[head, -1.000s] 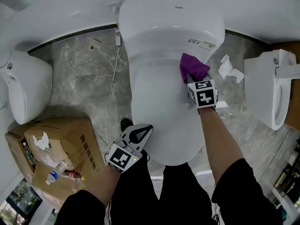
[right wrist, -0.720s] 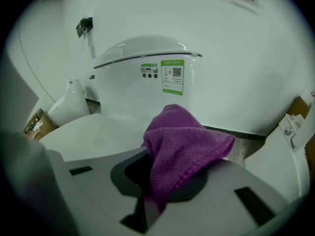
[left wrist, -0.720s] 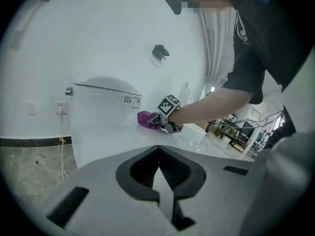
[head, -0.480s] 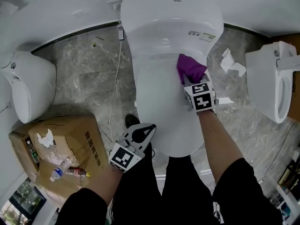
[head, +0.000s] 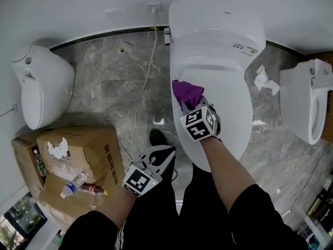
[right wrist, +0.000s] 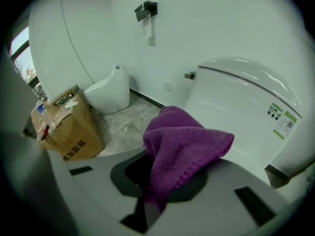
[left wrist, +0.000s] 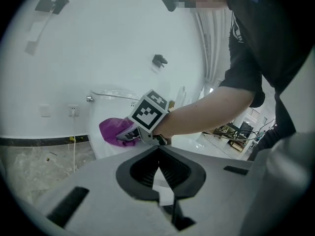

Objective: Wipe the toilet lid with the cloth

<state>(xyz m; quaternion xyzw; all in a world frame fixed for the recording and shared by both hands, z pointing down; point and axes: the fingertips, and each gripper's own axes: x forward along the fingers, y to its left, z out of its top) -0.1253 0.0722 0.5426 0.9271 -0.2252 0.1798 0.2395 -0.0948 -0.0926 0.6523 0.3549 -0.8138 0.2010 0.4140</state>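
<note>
A white toilet with its lid [head: 223,95] down stands before me. My right gripper [head: 186,106] is shut on a purple cloth [head: 186,92] and holds it on the lid's left edge. In the right gripper view the cloth [right wrist: 183,149] bunches out of the jaws and hides the gripper [right wrist: 156,196], with the lid [right wrist: 236,114] beyond it. My left gripper [head: 162,156] hangs low by the toilet's front left, near my legs, shut and empty. The left gripper view shows its jaws [left wrist: 158,167] meeting, and past them the cloth [left wrist: 111,130] on the lid.
A second toilet [head: 40,87] stands at the left and a third [head: 308,105] at the right. A cardboard box [head: 83,158] with bottles on it sits at the lower left. A cable [head: 144,82] runs over the marble floor. Crumpled paper [head: 265,79] lies right of the toilet.
My right gripper has swept the cloth across the lid from its right side to its left edge. The left gripper has shifted only a little and stays shut.
</note>
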